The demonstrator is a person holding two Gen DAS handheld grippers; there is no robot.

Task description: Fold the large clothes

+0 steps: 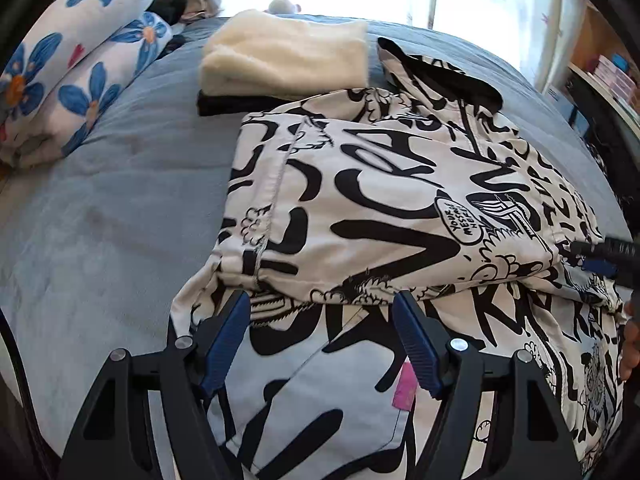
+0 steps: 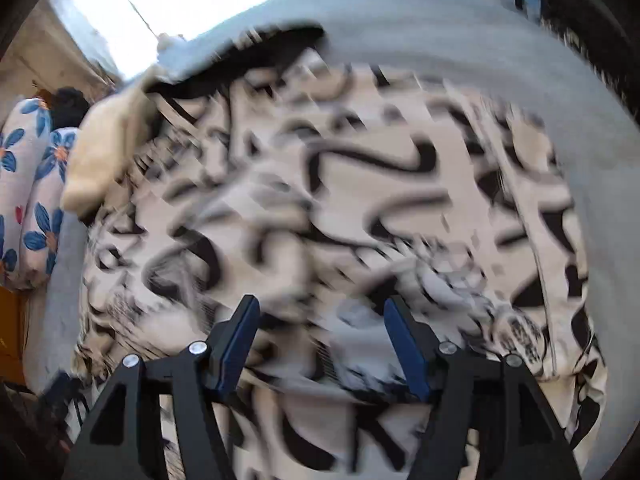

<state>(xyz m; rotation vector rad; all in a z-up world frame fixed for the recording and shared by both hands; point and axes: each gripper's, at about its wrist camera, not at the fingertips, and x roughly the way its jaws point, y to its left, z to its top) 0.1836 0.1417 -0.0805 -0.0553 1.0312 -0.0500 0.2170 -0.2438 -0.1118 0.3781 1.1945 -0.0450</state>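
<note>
A large white garment with black graffiti print (image 1: 384,208) lies partly folded on a blue-grey bed, its upper layer doubled over the lower one. My left gripper (image 1: 322,308) is open just above the near fold edge, with blue pads (image 1: 228,332) either side of the cloth and nothing held. My right gripper (image 2: 322,312) is open over the same garment (image 2: 320,184), which is motion-blurred in the right wrist view. The right gripper's tip (image 1: 600,258) also shows at the right edge of the left wrist view, by the fold.
A folded cream fleece (image 1: 284,56) sits on a dark garment (image 1: 224,104) behind the printed one. Flower-print pillows (image 1: 76,64) lie at the left of the blue-grey bedcover (image 1: 112,208). Shelves (image 1: 604,80) stand at the right, a bright window behind.
</note>
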